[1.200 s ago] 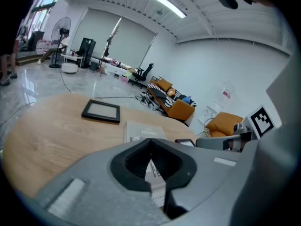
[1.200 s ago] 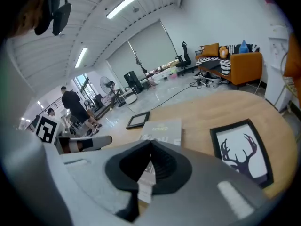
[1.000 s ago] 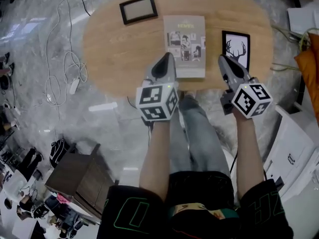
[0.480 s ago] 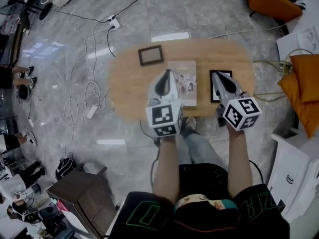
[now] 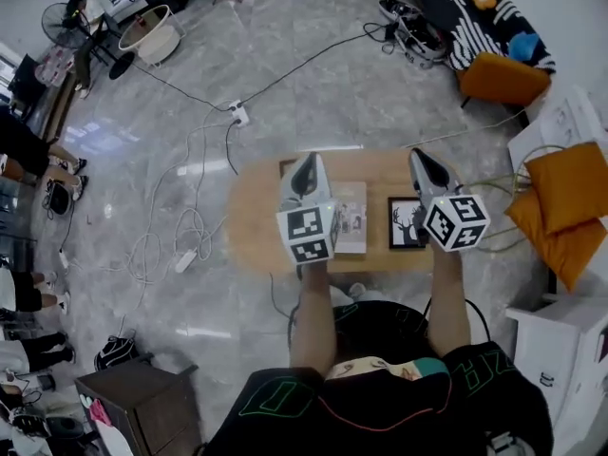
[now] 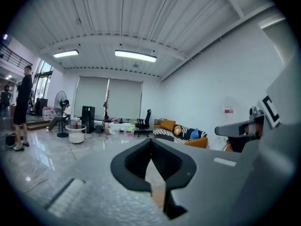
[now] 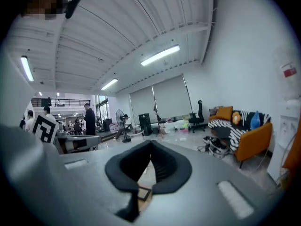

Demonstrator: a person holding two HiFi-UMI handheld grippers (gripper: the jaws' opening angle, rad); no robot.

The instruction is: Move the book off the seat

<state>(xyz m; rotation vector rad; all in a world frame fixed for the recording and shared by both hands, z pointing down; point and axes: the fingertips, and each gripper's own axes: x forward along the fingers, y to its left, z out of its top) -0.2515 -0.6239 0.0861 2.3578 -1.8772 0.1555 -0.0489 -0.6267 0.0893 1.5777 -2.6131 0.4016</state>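
1. Grey marble floor (image 5: 380,84), with a white power strip (image 5: 237,114) lying on it.
2. Oval wooden table (image 5: 255,221), seen from high above.
3. Book (image 5: 353,218): flat on the table, between the two grippers. Cover print too small to read.
4. Black-framed deer picture (image 5: 404,224): flat on the table, just right of the book.
5. Left gripper (image 5: 306,160): fingers closed, nothing held. Carries square black-and-white markers (image 5: 309,236), no lettering.
6. Right gripper (image 5: 419,156): fingers closed, nothing held. Carries the same markers.
7. Orange cushions (image 5: 560,193), at the right edge.
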